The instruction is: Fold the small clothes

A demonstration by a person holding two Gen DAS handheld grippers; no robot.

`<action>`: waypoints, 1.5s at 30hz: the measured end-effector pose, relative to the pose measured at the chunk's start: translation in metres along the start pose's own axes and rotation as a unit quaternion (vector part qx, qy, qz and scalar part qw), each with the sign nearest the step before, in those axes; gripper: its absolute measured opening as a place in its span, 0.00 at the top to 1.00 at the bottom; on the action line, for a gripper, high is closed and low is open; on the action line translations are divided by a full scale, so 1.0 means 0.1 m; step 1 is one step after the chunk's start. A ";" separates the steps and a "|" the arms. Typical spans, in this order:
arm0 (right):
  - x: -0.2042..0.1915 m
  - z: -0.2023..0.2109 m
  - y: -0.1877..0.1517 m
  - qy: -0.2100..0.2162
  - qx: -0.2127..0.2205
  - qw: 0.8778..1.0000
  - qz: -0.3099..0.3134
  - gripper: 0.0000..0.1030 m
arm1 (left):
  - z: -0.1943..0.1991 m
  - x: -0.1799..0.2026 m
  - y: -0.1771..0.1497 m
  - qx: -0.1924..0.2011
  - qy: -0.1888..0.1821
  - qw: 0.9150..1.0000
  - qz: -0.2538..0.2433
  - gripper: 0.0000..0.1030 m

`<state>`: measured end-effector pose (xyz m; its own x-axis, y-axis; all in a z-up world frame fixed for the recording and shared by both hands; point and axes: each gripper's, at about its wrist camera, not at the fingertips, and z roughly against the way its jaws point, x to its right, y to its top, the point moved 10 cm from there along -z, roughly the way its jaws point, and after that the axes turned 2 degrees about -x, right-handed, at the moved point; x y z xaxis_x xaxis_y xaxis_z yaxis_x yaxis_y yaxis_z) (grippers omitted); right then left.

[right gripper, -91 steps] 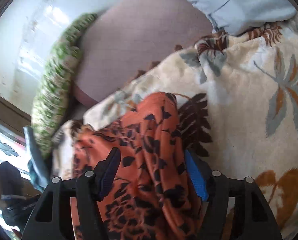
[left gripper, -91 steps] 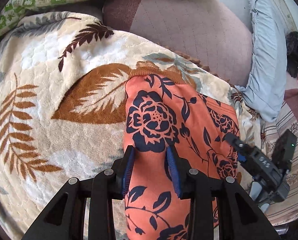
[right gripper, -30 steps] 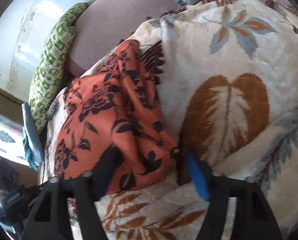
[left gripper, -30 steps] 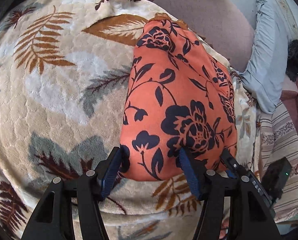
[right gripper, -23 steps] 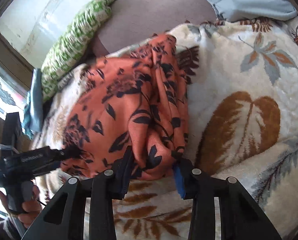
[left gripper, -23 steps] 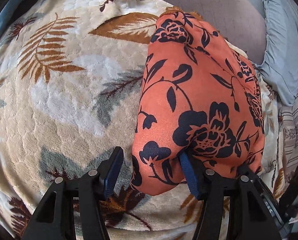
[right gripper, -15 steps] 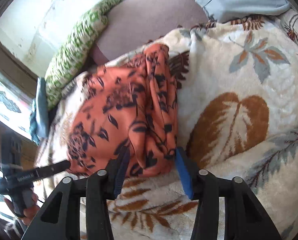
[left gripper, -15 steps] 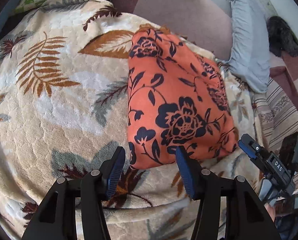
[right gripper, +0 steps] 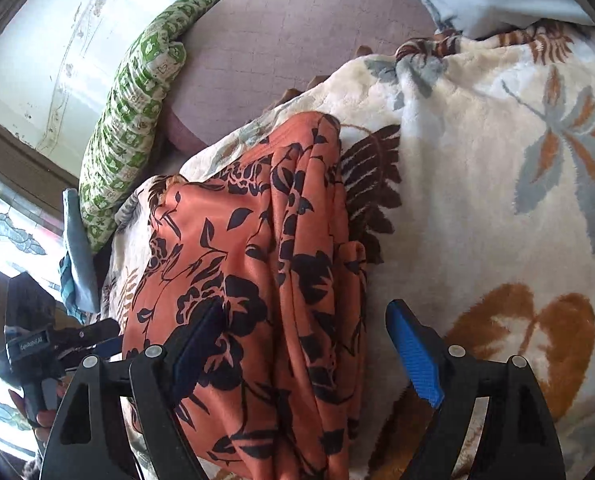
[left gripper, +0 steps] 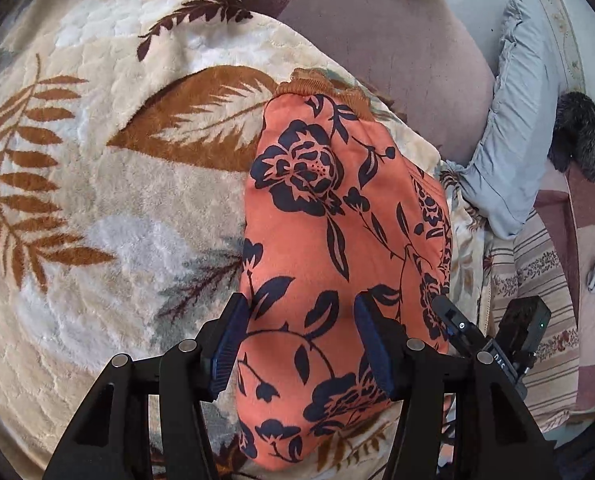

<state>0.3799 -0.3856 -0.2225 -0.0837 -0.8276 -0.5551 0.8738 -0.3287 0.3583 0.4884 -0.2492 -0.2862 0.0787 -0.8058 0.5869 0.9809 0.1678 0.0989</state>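
We see a big fluffy leaf-print blanket (left gripper: 97, 208) spread over the bed. On it lies the folded orange flowered cloth (left gripper: 337, 240), near the blanket's far edge by a mauve cushion (left gripper: 381, 40). Our left gripper (left gripper: 299, 340) hangs over the cloth's near end, its jaws wide and holding nothing. Our right gripper (right gripper: 305, 344) is wide too, over the cloth's bunched side (right gripper: 289, 280).
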 end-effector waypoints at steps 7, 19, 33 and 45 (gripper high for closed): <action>-0.03 -0.22 -0.02 0.028 0.007 0.999 0.026 0.26 | -0.50 0.01 0.10 -0.003 0.015 1.000 -0.010 0.29; -0.82 0.36 -0.26 0.049 0.026 0.997 0.051 0.64 | 0.51 0.18 -0.24 0.068 -0.009 0.996 -0.064 0.61; -0.75 -0.05 -1.30 0.017 -0.013 1.000 -0.007 0.38 | 0.45 -1.01 -1.04 0.055 0.066 0.996 -0.017 0.44; -1.01 0.79 -1.53 -0.077 0.016 0.997 0.018 0.17 | 1.17 -0.76 -1.53 0.138 0.203 0.963 -0.115 0.44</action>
<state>0.2169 -0.2873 -0.1620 -0.1274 -0.8982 -0.4207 0.8619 -0.3102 0.4012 0.3114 -0.1477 -0.2521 -0.0168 -0.9858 0.1672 0.9001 0.0579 0.4319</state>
